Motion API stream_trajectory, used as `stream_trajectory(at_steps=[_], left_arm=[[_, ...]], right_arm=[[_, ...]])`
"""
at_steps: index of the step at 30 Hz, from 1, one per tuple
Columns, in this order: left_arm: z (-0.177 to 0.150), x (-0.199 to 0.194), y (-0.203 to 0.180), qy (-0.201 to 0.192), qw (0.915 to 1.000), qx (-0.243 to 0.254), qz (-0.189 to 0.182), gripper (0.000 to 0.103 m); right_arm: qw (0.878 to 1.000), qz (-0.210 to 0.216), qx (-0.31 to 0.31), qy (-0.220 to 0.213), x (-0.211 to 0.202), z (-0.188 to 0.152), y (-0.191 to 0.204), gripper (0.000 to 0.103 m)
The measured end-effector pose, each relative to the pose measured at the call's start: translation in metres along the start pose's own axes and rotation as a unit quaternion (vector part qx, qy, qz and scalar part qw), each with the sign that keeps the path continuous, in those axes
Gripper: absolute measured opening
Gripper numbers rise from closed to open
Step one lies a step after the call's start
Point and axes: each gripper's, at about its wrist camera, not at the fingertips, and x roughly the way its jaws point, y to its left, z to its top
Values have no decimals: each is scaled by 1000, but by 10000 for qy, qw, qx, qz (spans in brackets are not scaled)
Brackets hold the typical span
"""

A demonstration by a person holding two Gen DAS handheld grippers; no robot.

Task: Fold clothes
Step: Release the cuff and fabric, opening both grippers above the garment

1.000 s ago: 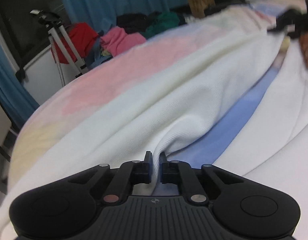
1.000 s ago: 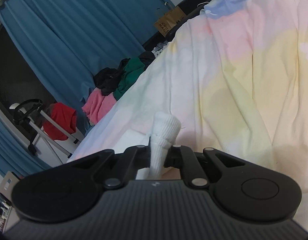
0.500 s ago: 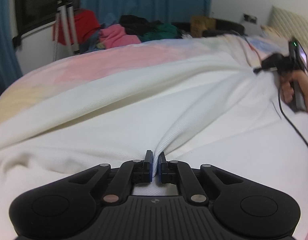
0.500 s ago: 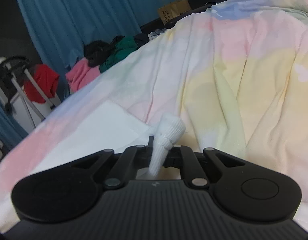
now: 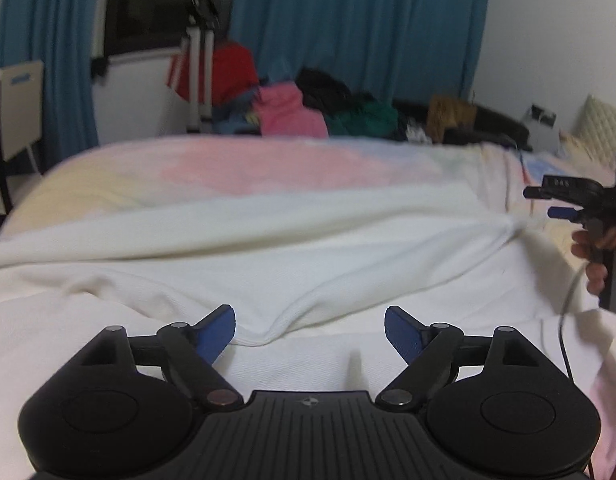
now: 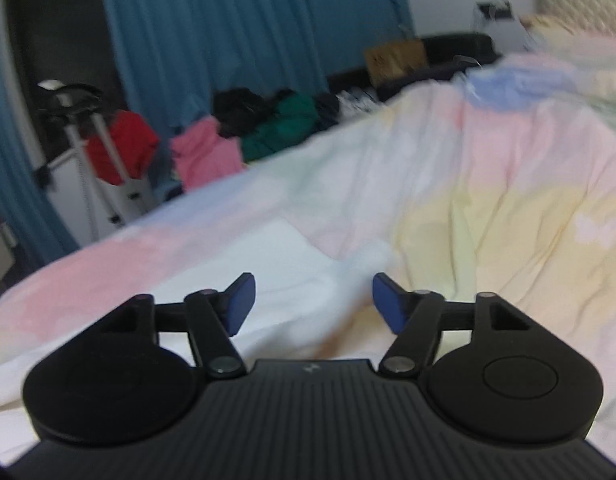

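White knit garment [image 5: 308, 264] is lying spread across the pastel bed [image 5: 228, 168], folded over itself with a soft rumpled ridge.

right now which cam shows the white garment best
The left wrist view: the white garment fills the frame, its folded edge lying ahead of the open left gripper. The right wrist view shows only a blurred corner.

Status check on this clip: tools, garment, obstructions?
Left tool open, right tool open, both empty. White garment lying on the pastel bedspread, fold edge rumpled. Nothing in the way.
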Motion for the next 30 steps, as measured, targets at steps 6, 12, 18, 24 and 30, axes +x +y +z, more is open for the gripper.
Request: stream_trajectory(at_steps=[6, 12, 18, 24, 30], left_arm=[[5, -63, -17, -400, 9989, -116, 230, 98], [-6, -114, -34, -694, 9968, 24, 406, 102], [-28, -144, -40, -843, 9937, 93, 732, 103], [-44, -146, -36, -839, 9933, 16, 798, 103], [-48, -132, -25, -755, 9935, -84, 849, 103]], right_arm=[[9965, 630, -549, -12, -78, -5, 43, 67], [9888, 1109, -994, -12, -150, -29, 75, 68], [9797, 1422, -1321, -492, -197, -48, 93, 95], [9733, 1567, -1597, -508, -199, -66, 111, 95], [9737, 1593, -1537, -545, -194, -71, 115, 95]])
